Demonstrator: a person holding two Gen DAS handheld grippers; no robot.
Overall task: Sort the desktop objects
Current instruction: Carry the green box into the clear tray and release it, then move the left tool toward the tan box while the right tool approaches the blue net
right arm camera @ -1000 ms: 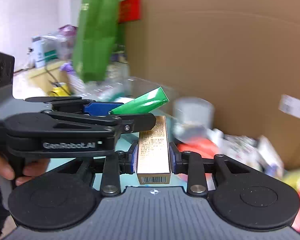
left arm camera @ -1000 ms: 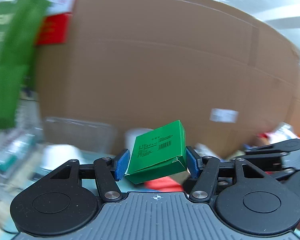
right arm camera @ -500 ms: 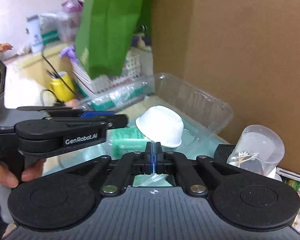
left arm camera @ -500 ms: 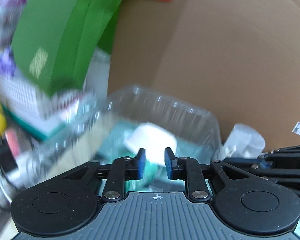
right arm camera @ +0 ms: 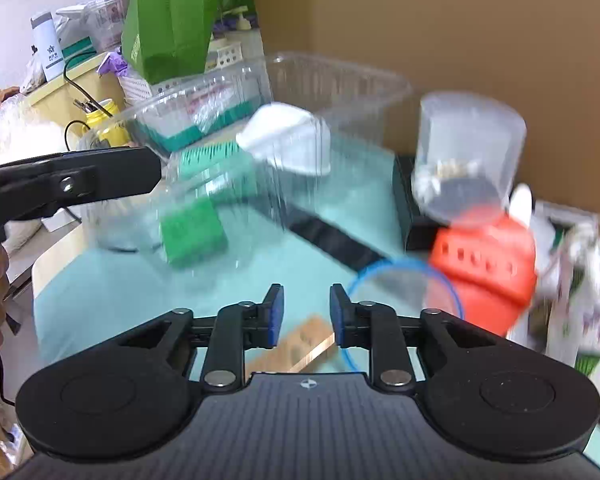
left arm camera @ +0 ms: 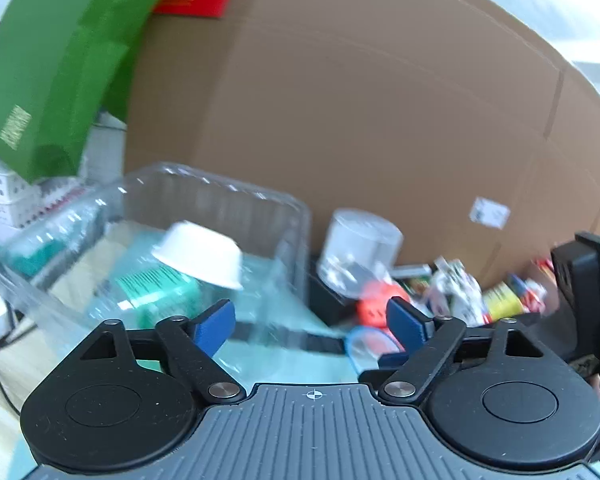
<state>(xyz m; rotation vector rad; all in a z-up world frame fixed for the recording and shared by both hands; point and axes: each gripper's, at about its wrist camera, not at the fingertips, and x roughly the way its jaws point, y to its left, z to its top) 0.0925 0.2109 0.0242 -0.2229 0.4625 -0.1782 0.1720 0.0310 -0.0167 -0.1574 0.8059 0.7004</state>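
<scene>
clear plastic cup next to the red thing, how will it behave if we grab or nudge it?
The clear plastic cup looks thin-walled and nearly empty, so probably light and easily squashed. It stands mouth-down by the red container, so a sideways nudge would likely slide or tip it. The smooth wall may be slippery.

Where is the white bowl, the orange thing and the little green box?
white bowl [left arm camera: 198, 254], left wrist view, its side.
orange thing [right arm camera: 486, 262], right wrist view, its front.
green box [right arm camera: 192, 232], right wrist view, its top face.

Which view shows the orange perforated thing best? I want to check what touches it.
The right wrist view: the orange perforated thing fills the right side, with the clear cup against its top. The left wrist view shows only a blurred orange patch below that cup.
</scene>
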